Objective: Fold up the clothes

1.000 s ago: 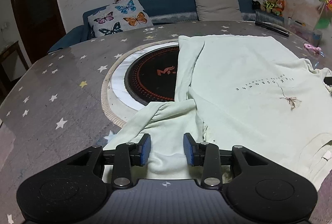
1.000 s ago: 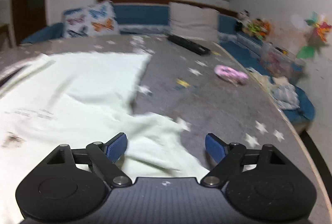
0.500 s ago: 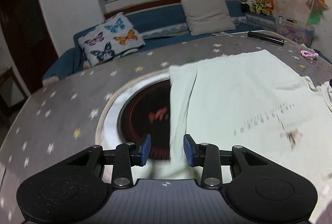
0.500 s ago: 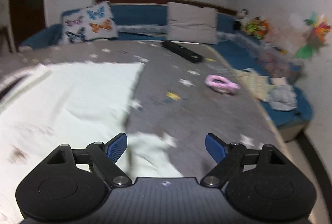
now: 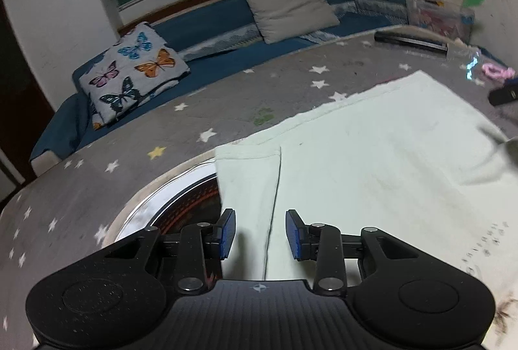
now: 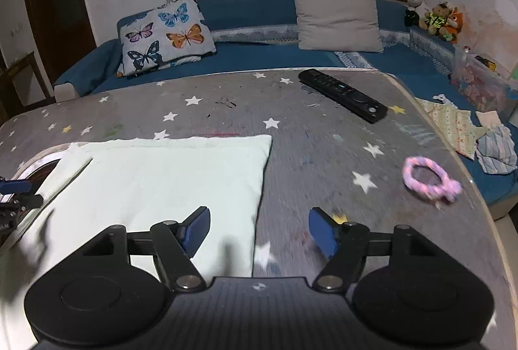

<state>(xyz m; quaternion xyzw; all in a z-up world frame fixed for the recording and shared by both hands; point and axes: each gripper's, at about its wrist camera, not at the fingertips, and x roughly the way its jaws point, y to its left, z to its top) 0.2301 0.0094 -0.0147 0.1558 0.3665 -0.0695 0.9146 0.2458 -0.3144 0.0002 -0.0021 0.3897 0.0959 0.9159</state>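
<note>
Blurring garment edge behind left gripper

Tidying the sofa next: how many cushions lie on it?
2: a butterfly-print cushion at the blue sofa's left end, a plain beige cushion toward its right. Others may be hidden.

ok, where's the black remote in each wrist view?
Left wrist: remote at upper right, far table edge, blurred.
Right wrist: remote right of centre, beyond the pale shirt.
Shared landmark: butterfly pillow on the blue sofa.

Star-print table — shirt, remote
</note>
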